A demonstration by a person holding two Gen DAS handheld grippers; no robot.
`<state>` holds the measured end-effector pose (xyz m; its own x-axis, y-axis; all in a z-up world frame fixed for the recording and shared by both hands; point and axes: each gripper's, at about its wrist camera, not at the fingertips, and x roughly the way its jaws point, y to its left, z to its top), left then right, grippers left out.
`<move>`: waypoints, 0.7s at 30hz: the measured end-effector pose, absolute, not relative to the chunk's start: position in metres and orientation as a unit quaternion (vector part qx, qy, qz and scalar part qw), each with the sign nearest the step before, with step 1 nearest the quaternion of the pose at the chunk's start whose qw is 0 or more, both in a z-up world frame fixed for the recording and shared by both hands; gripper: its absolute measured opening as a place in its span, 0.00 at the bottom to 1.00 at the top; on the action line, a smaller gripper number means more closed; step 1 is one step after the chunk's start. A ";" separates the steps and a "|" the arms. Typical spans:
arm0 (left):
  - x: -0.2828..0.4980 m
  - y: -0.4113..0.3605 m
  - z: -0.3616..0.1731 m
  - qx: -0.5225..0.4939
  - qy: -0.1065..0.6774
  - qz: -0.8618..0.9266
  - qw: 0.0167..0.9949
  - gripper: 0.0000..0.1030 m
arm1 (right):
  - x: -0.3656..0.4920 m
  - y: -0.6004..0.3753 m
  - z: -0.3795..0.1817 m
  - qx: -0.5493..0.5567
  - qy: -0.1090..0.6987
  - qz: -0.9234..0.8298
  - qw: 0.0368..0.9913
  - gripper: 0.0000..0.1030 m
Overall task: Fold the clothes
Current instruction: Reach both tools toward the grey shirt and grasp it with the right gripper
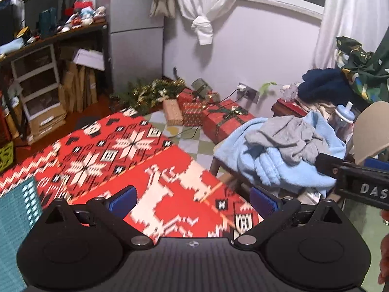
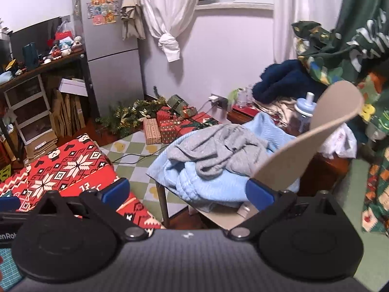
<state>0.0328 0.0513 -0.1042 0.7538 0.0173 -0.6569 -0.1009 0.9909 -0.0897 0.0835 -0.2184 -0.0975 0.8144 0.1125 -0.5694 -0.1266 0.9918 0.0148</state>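
A grey garment (image 1: 289, 138) (image 2: 218, 150) lies crumpled on a light blue fleece garment (image 1: 274, 165) (image 2: 192, 180), both heaped on a small table to the right. My left gripper (image 1: 192, 199) is open and empty above the red patterned tablecloth (image 1: 126, 155). My right gripper (image 2: 187, 192) is open and empty, pointing at the heap from a short way off; its black body (image 1: 352, 177) shows in the left wrist view. A teal mat (image 1: 17, 221) lies on the cloth at the left.
A beige cardboard piece (image 2: 316, 131) sticks up beside the heap. Behind stand a baby bottle (image 2: 305, 112), a dark blue fleece (image 2: 282, 80) and green patterned cloth (image 2: 345, 39). Wrapped gifts (image 2: 170, 126) and a fridge (image 2: 109, 56) stand at the wall; shelves (image 1: 39, 82) stand at the left.
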 end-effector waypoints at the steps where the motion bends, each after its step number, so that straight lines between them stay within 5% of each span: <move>1: 0.039 0.052 -0.107 -0.061 0.347 0.026 0.936 0.97 | 0.090 -0.216 -0.102 -0.019 0.291 0.064 0.954 1.00; 9: 0.107 0.069 -0.132 -0.111 0.346 -0.013 0.932 0.96 | 0.152 -0.204 -0.138 -0.007 0.272 0.012 0.962 1.00; 21: 0.167 0.117 -0.159 -0.177 0.376 -0.052 0.908 0.81 | 0.195 -0.165 -0.187 0.082 0.253 -0.084 0.960 0.99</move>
<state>0.1667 0.1166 -0.1592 0.7113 -0.2281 -0.6649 -0.0388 0.9317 -0.3611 0.1948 -0.1651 -0.1865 0.8580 -0.1200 -0.4994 0.2030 0.9724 0.1151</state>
